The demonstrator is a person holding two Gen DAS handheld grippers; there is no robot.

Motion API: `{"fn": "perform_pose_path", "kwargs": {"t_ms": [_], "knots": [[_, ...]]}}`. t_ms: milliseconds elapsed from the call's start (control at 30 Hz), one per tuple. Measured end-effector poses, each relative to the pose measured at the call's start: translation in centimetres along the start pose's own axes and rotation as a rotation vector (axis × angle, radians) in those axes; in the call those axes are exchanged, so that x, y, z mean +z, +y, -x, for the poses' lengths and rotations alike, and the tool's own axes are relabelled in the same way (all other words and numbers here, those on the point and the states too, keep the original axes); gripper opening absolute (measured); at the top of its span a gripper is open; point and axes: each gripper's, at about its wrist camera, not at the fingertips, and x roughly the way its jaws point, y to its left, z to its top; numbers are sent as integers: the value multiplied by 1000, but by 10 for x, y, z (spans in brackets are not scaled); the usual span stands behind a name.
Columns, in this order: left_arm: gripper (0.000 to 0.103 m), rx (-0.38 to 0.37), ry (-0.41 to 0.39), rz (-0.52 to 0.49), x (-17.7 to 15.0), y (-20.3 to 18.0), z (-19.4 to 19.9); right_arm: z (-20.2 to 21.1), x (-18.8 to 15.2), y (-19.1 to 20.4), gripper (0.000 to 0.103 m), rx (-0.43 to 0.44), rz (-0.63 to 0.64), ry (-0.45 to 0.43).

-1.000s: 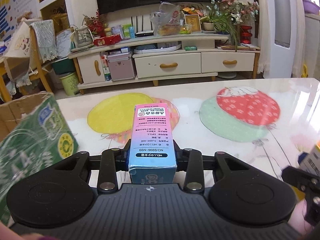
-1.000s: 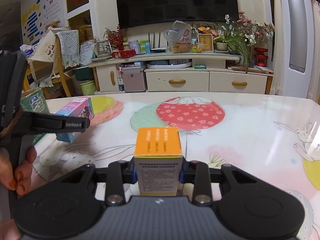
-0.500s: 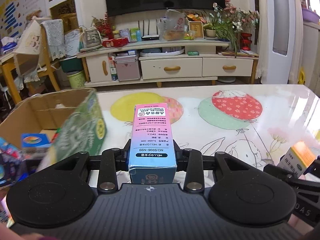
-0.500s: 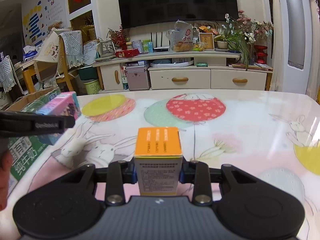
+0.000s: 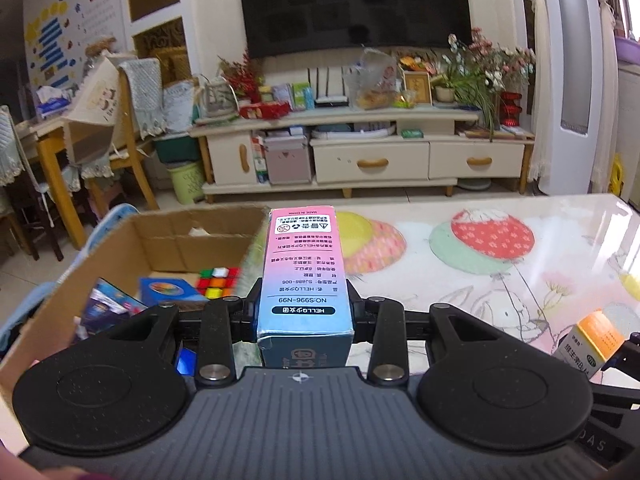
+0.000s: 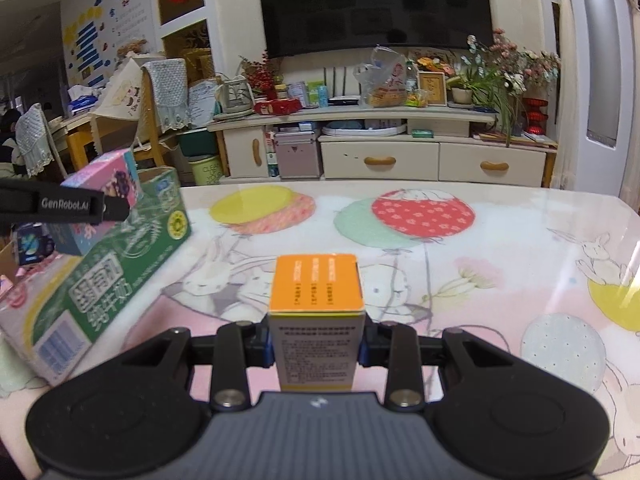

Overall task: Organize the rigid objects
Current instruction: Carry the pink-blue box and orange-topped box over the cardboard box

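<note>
My left gripper (image 5: 304, 316) is shut on a pink-and-blue box (image 5: 303, 268) and holds it over the right rim of an open cardboard carton (image 5: 168, 236). The carton holds a Rubik's cube (image 5: 218, 280), a blue box (image 5: 168, 290) and other items. My right gripper (image 6: 316, 344) is shut on an orange-topped white box (image 6: 316, 296) above the table (image 6: 460, 280). In the right wrist view the left gripper's finger (image 6: 68, 204) and the pink box (image 6: 106, 180) show at the far left, over the green-printed carton side (image 6: 108, 276). The orange box also shows in the left wrist view (image 5: 592, 340).
The table has a glossy cloth with balloon and rabbit prints; its far edge (image 5: 460, 200) faces a TV cabinet (image 5: 380, 160). A wooden chair and side table (image 5: 80, 152) stand to the left beyond the carton.
My left gripper has risen and moved left with the pink box, so the carton's inside now shows. My right gripper has moved back and left with the orange box.
</note>
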Motion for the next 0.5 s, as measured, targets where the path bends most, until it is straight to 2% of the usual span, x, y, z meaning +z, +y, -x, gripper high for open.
{"fn": "perform_pose_path", "kwargs": {"t_ms": [300,500], "knots": [[44,40,-59,45,10,40,20,13,24,34,33,56,32,-46],[45,64,-48,97,11,70,18,4,44,67,33,120,68,-63]]}}
